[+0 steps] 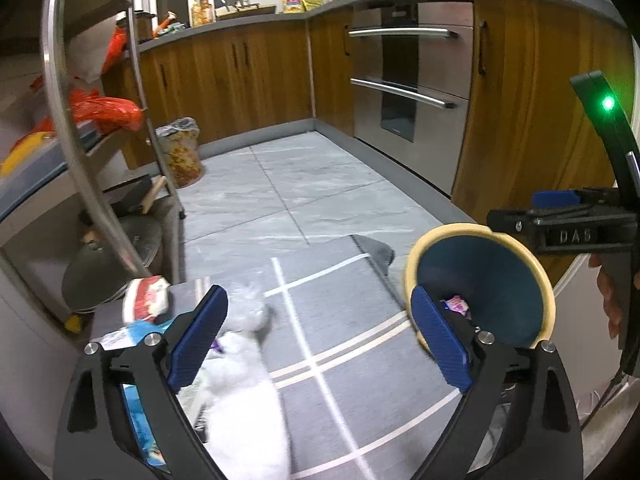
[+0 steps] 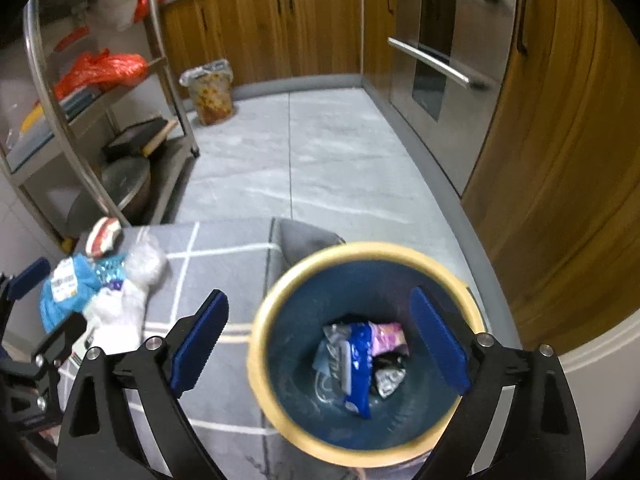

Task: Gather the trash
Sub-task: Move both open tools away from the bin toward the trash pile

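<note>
Both tongs spread wide, gripping nothing. Right gripper (image 2: 320, 344) held over a blue bin (image 2: 276, 304) with a cream rim, standing on the grey mat (image 2: 224, 264); inside, on the bottom, crumpled wrappers (image 2: 360, 360) in blue, pink, white and silver. Left gripper (image 1: 320, 344) held above the mat, bin (image 1: 500, 280) just past its right finger. Beneath and beside its left finger, a loose heap of trash (image 1: 244, 360): white crumpled plastic, a light blue packet (image 2: 68, 284), a red-and-white wrapper (image 1: 146, 296) farthest out, by the steel rack (image 1: 60, 80).
</note>
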`<action>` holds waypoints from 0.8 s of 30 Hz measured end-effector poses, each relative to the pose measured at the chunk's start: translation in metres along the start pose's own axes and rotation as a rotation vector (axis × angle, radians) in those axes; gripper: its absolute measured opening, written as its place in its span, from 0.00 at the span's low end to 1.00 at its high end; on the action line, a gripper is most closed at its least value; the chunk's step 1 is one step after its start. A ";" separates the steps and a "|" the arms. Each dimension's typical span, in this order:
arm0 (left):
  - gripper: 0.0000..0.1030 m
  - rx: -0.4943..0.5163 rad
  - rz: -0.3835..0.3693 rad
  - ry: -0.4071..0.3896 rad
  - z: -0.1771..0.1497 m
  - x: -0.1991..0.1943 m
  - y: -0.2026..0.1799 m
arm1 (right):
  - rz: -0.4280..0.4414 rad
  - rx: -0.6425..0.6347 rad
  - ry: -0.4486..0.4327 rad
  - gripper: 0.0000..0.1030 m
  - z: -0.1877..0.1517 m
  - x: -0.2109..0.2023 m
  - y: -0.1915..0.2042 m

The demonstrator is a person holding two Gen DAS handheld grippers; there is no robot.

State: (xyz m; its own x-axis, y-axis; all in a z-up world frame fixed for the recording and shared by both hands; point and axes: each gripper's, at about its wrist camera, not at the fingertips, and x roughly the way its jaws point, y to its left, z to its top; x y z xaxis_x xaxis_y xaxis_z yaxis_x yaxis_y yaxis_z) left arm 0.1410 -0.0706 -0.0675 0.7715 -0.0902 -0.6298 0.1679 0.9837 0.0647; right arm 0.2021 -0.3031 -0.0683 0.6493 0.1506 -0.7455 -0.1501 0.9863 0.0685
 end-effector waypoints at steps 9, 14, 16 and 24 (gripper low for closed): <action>0.94 -0.047 0.063 -0.025 -0.016 -0.028 0.050 | 0.026 -0.022 -0.101 0.92 0.004 -0.017 0.054; 0.94 -0.067 0.099 -0.014 -0.032 -0.041 0.080 | 0.044 -0.063 -0.095 0.92 0.002 -0.016 0.089; 0.94 -0.072 0.118 -0.011 -0.038 -0.047 0.092 | 0.050 -0.062 -0.088 0.92 0.002 -0.016 0.102; 0.94 -0.139 0.202 0.010 -0.062 -0.061 0.148 | 0.073 -0.096 -0.025 0.92 -0.011 0.000 0.150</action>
State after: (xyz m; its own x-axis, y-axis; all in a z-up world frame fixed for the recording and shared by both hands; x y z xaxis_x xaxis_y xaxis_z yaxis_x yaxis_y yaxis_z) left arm 0.0808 0.0905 -0.0677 0.7744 0.1114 -0.6228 -0.0759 0.9936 0.0833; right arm 0.1714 -0.1553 -0.0655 0.6525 0.2244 -0.7238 -0.2674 0.9619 0.0571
